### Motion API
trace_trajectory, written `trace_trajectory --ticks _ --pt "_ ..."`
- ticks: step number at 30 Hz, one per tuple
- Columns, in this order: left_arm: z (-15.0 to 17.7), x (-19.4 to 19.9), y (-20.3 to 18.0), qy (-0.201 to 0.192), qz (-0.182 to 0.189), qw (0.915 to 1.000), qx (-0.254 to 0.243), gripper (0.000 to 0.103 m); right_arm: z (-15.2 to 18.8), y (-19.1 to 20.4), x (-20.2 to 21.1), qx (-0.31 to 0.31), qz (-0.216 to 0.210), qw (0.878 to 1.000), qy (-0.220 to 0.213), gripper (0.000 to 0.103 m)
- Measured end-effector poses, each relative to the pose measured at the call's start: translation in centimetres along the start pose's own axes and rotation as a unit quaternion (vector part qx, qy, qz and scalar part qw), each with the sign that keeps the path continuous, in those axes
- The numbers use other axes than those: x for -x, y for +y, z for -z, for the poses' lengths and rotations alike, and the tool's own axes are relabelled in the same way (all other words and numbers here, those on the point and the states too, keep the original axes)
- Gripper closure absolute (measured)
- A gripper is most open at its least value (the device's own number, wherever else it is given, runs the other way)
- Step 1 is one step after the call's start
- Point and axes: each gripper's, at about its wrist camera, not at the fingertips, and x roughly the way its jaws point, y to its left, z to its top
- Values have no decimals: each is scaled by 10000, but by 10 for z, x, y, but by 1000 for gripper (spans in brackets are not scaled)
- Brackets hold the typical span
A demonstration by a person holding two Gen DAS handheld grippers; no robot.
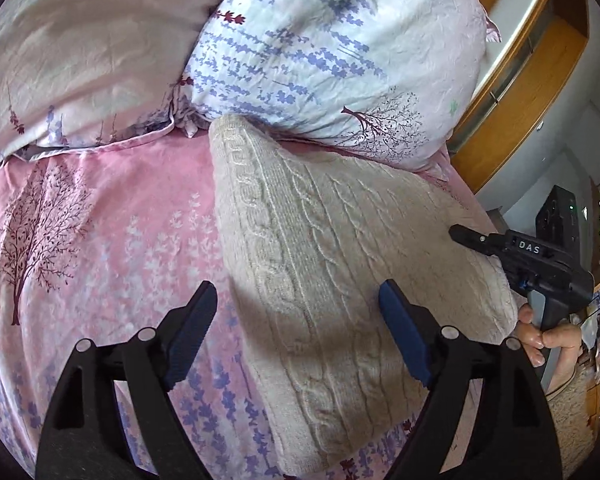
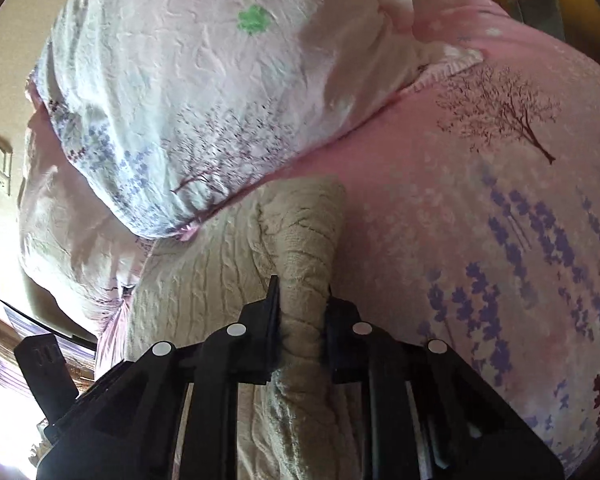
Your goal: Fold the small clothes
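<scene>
Across the pink bed sheet printed with bare maroon trees and purple flower sprigs (image 1: 112, 216), you have the cream cable-knit sweater (image 1: 332, 264) spread flat, its far corner tucked against the white crinkled pillow with purple sprigs and a small green mark (image 1: 320, 52). A second, pale pink pillow (image 1: 84, 48) lies to that one's left in the left wrist view, both puffy and wrinkled. The knit is thick and ropy, with raised braids running lengthwise; it forms a rough slanted oblong with a soft folded edge nearest you. Your left tongs (image 1: 298, 336) stand wide apart above the near part of the sweater, black arms with blue ribbed pads, gripping nothing; one pad hangs over the sheet, the other over the knit. Your right tongs (image 2: 302, 312) are nearly closed and pinch a bunched roll of the cream knit, which rises between the two black fingers and bulges past their tips. In the left wrist view the same right tongs (image 1: 466, 236) reach in from the right edge onto the sweater's side, with your hand (image 1: 544, 340) around the grey handle. Beyond the bed, at the right edge, an orange-brown wooden frame (image 1: 512, 92) curves.
</scene>
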Motion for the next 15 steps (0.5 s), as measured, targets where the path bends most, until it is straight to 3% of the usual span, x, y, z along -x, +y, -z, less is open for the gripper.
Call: trace_trajectory --ticks 2,4,6,15 --pt "-2 -5 -4 47 -41 10000 -45 18 0 -7 -1 -164 -186 9996 106 79" --pt "-4 -9 -4 76 -48 9999 -48 16 -2 -12 3 -332 -308 9988 211 57" --pt "-8 -15 -4 101 2 9999 -30 15 -3 -17 8 -351 -335 9984 278 43" --pt "-22 -41 1 275 292 9990 190 10 0 -16 -2 -392 -682 9939 773 37"
